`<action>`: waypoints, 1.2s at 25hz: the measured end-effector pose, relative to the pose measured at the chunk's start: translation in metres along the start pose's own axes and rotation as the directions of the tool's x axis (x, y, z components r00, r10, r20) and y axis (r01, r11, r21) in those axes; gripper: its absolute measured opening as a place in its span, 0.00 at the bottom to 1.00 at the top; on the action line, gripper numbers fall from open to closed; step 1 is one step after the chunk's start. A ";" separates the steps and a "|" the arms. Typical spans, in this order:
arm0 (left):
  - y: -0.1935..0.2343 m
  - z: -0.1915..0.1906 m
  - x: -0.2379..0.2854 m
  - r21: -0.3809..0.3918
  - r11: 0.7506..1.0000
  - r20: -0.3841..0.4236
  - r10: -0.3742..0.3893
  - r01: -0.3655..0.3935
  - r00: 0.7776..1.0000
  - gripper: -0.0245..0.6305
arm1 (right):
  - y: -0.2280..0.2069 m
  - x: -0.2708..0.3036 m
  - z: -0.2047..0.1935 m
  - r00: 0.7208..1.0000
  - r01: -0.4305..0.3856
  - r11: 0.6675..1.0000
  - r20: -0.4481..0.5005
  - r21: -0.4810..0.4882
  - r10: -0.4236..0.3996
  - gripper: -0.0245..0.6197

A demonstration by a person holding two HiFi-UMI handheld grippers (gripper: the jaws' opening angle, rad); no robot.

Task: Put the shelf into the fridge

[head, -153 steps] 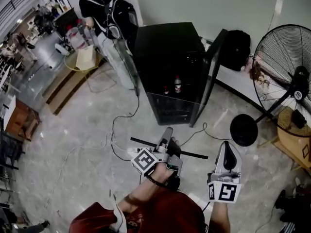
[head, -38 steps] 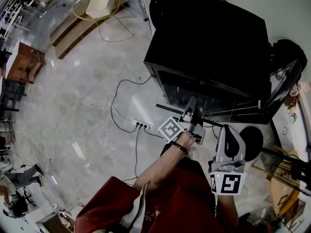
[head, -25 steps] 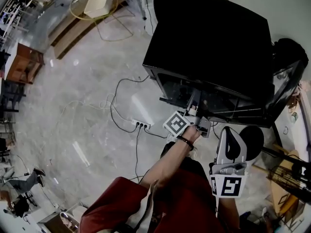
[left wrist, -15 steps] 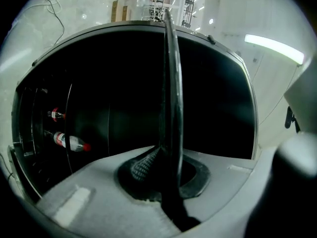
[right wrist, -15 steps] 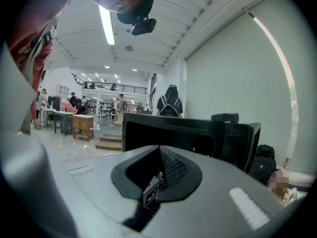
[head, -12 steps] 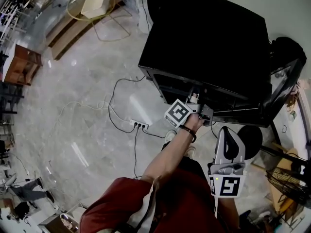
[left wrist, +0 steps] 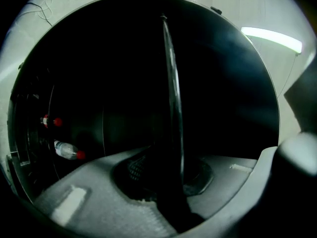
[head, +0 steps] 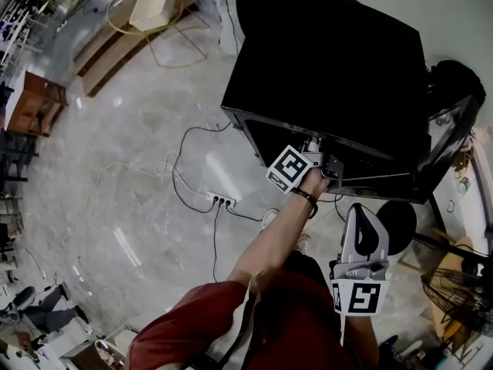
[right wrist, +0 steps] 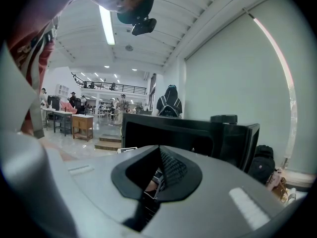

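The black fridge (head: 331, 60) stands open, its door (head: 451, 137) swung out to the right. My left gripper (head: 314, 148) reaches into the fridge's opening, fingertips hidden under the top edge. In the left gripper view the shelf (left wrist: 172, 83) shows edge-on as a dark thin plate running up from between the jaws of the left gripper (left wrist: 168, 182). Those jaws are opening, with the left pad standing off the plate. Two red-capped bottles (left wrist: 67, 150) lie deeper inside at the left. My right gripper (head: 360, 208) hangs shut and empty by the person's body, pointing towards the fridge (right wrist: 178, 133).
A white power strip (head: 223, 200) with trailing cables lies on the marble floor left of the fridge. A fan's round black base (head: 397, 222) sits near the right gripper. A black backpack (head: 462, 83) leans behind the door. Wooden furniture (head: 35, 102) stands far left.
The left gripper has pushed forward with the shelf from in front of the fridge into its opening. The right gripper has stayed where it was.
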State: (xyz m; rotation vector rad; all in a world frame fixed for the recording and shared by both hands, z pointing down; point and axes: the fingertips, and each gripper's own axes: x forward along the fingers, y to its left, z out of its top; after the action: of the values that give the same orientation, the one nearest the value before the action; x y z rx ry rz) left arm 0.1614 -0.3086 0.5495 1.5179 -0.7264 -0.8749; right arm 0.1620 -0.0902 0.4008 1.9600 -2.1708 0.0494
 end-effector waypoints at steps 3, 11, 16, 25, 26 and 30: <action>-0.001 0.000 0.001 0.002 1.000 -0.003 -0.010 0.010 1.000 0.15 | 0.001 0.000 0.000 1.000 0.000 1.000 0.000 0.001 0.000 0.04; 0.006 -0.007 -0.010 0.005 1.000 -0.047 -0.010 0.010 0.999 0.31 | 0.003 0.000 0.000 1.000 -0.007 1.000 0.004 0.003 0.007 0.04; 0.004 -0.010 -0.025 0.041 0.999 -0.064 -0.005 0.007 0.998 0.35 | 0.002 -0.002 0.001 1.000 -0.005 1.000 0.010 0.008 0.005 0.04; -0.004 -0.012 -0.049 0.097 0.995 -0.075 0.009 -0.002 0.997 0.41 | 0.006 -0.009 0.003 0.999 -0.022 1.000 0.030 0.015 0.022 0.04; -0.004 -0.012 -0.052 0.102 0.995 -0.077 0.015 -0.007 0.997 0.41 | 0.006 -0.011 0.004 0.999 -0.023 1.000 0.032 0.015 0.022 0.04; -0.001 -0.014 -0.065 0.135 0.991 -0.087 0.034 -0.023 0.996 0.41 | 0.006 -0.016 0.004 0.999 -0.027 0.999 0.043 0.018 0.026 0.04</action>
State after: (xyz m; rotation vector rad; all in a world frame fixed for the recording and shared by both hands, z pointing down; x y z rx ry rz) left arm 0.1391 -0.2466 0.5570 1.6505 -0.7517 -0.7443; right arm 0.1566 -0.0749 0.3949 1.9600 -2.2316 0.0325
